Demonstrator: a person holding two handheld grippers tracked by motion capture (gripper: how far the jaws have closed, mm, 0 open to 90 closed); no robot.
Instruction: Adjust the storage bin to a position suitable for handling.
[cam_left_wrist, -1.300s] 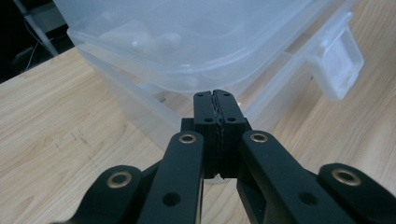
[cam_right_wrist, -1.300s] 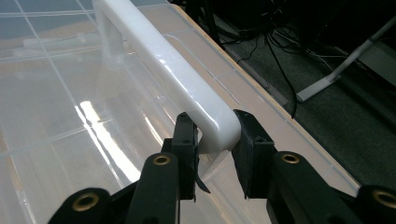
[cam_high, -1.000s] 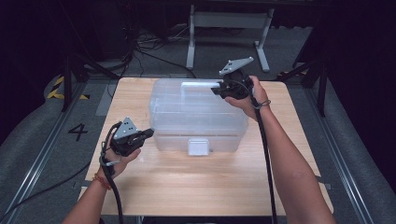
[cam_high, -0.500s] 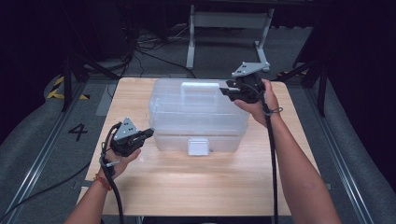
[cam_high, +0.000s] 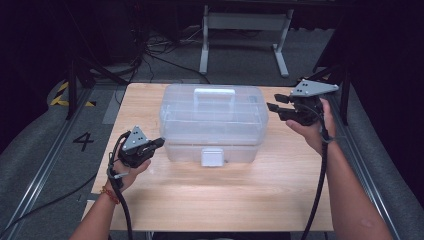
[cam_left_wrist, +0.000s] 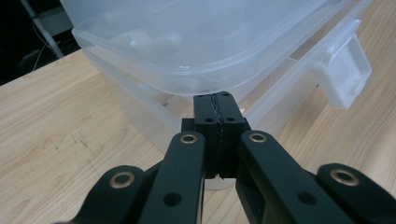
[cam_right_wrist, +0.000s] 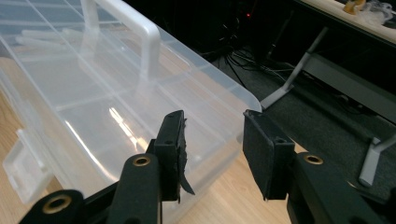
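Note:
A clear plastic box (cam_high: 212, 122) with a white handle (cam_high: 214, 95) and a front latch (cam_high: 212, 156) stands on the wooden table (cam_high: 225, 200). My left gripper (cam_high: 157, 142) is shut with nothing in it. Its tips (cam_left_wrist: 218, 100) sit against the box's (cam_left_wrist: 201, 42) left front corner, just under the lid's rim. My right gripper (cam_high: 274, 107) hovers just off the box's right end. Its jaws have just been opening and now stand apart (cam_right_wrist: 212, 126) with nothing between them. Beyond them are the lid (cam_right_wrist: 93, 93) and handle (cam_right_wrist: 140, 32).
A metal stand (cam_high: 245, 22) and loose cables (cam_high: 150, 55) lie on the dark floor behind the table. A floor marking "4" (cam_high: 83, 141) is to the table's left. Bare wood lies in front of the box.
My right gripper has moved from the box's lid near the handle out to the right, past the box's end, and its jaws have parted. The left gripper has kept still.

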